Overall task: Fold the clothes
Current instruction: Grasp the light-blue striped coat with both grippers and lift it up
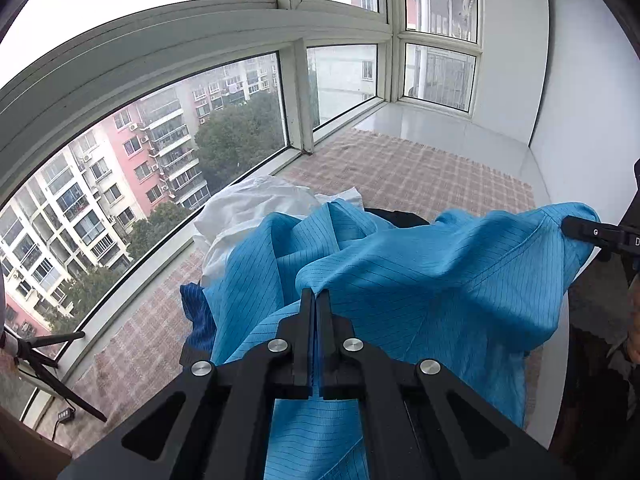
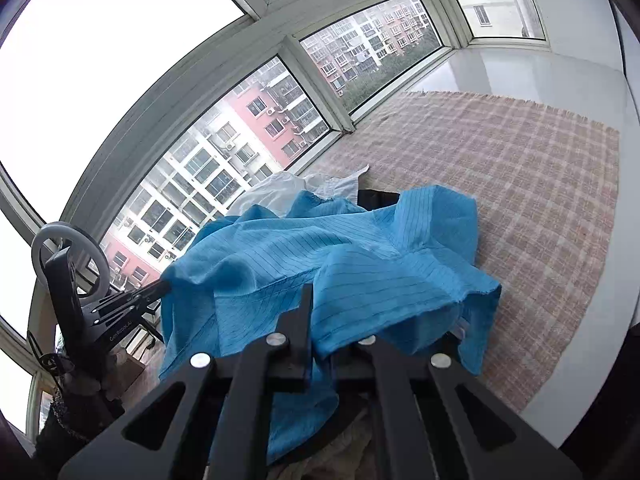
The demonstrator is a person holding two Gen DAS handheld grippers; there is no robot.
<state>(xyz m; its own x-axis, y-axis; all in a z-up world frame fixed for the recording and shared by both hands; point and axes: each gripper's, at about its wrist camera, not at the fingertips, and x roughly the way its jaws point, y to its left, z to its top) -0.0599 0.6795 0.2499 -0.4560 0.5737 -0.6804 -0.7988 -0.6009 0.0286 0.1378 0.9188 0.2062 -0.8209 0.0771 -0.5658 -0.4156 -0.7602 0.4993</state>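
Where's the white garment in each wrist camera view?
Left wrist: crumpled white cloth garment, centre-left, behind the light blue pinstriped garment, by the window.
Right wrist: same white garment, upper centre, behind the blue one.
Shared landmark: pink plaid woven blanket.

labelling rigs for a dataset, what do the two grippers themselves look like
Both are matte black. The left tool has two flat, narrow fingers on angular linkage arms with triangular cut-outs and round silver pivot pins. The right tool looks the same in its own view; cloth covers one finger. From the left camera, a small round mark shows on its finger. The left tool's body carries small white lettering.
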